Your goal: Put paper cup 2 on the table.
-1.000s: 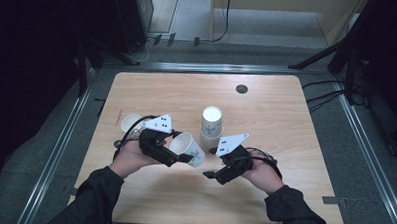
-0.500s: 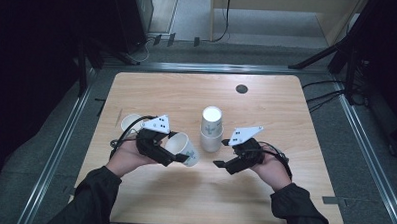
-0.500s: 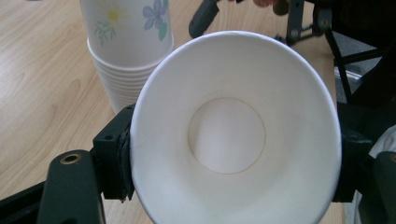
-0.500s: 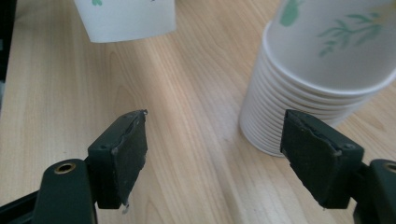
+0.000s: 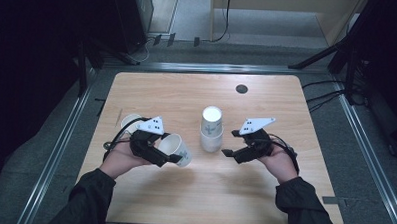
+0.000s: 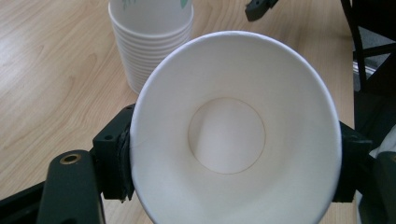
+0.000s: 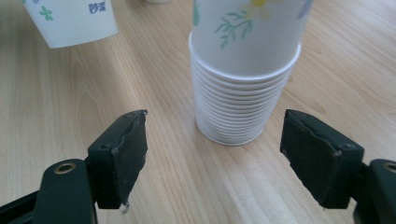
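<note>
So one paper cup (image 5: 176,150) is already off the stack of cups (image 5: 211,129) and sits clamped in the left tool (image 5: 171,158), tipped on its side just left of the stack, low over the table (image 5: 263,194). In the left gripper view its mouth faces the camera and the pads squeeze its wall from both sides. The right tool (image 5: 228,154) hangs just right of the stack with its jaws spread wide and nothing between them, lined up on the stack's lower rims. Another loose cup (image 5: 129,122) stands behind the left hand, partly covered by the tool, so probably a second one pulled off. Plenty of cups left. The stack's top is cut off in both gripper views.
</note>
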Demonstrator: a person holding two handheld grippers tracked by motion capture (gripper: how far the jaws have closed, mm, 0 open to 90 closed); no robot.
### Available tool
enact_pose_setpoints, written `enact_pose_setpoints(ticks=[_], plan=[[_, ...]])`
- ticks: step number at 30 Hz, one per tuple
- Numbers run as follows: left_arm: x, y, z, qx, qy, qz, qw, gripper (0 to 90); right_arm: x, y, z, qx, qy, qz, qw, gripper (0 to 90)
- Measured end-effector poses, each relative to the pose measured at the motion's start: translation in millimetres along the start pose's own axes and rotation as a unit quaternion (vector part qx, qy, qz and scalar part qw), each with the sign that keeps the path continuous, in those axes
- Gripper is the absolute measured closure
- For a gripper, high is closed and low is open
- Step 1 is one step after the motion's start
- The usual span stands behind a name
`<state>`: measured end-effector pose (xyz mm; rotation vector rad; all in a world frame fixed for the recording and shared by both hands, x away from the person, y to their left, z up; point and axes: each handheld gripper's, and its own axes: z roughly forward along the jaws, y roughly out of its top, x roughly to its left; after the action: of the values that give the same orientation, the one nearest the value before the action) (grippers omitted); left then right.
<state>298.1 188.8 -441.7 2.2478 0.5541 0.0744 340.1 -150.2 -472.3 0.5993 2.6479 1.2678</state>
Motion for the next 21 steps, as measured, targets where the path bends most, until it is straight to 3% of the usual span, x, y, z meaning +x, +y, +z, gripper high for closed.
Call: enact_pose_setpoints(ticks=[12,21], plan=[[3.7,-15.6,-6.8,0.015,0.017,-0.005,0.9997,22.5,-16.3,0.5,-3.2,-0.006,-0.011,0.014,0.9998,23.0],[9.4,-28.3,-18.1,0.016,0.032,-0.021,0.9991,22.5,-27.1,-0.7,-6.7,-0.005,-0.022,0.021,0.9995,23.0]])
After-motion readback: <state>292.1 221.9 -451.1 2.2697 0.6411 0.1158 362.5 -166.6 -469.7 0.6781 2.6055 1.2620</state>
